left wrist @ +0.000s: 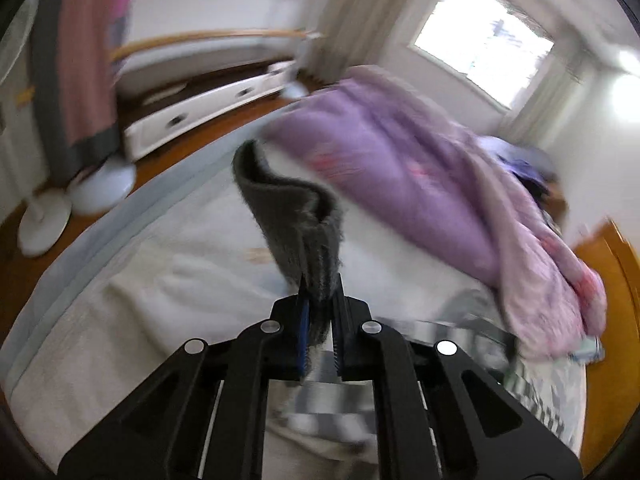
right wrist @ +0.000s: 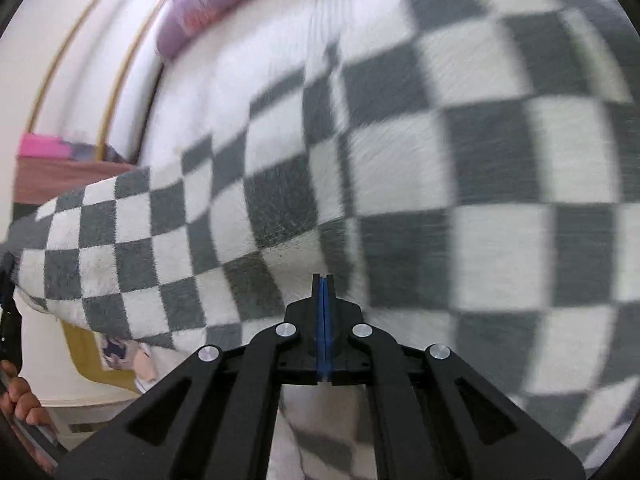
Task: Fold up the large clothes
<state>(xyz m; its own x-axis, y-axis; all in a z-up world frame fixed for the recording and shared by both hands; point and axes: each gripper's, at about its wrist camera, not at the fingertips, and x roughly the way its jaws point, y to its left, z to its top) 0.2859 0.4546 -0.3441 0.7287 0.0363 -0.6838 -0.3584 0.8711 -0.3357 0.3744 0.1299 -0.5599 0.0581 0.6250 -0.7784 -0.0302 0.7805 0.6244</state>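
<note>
Left wrist view: your left tongs [left wrist: 320, 280] pinch the grey hem of the checkered garment [left wrist: 292, 216], which stands up mid-frame over the bed [left wrist: 120, 300]; purple quilt [left wrist: 400, 160] at upper right. Keep the pinch firm.

Right wrist view: right tongs [right wrist: 323, 284] look pressed together; whether they trap cloth, cannot tell. The checkered garment [right wrist: 400, 160] fills the frame. Level both corners before laying down.

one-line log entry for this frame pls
stage: lift/spread | left gripper: jaws shut on grey hem of checkered garment | right gripper: jaws closed, grip on fabric unclear | garment: raised over bed | purple quilt: on bed
</note>
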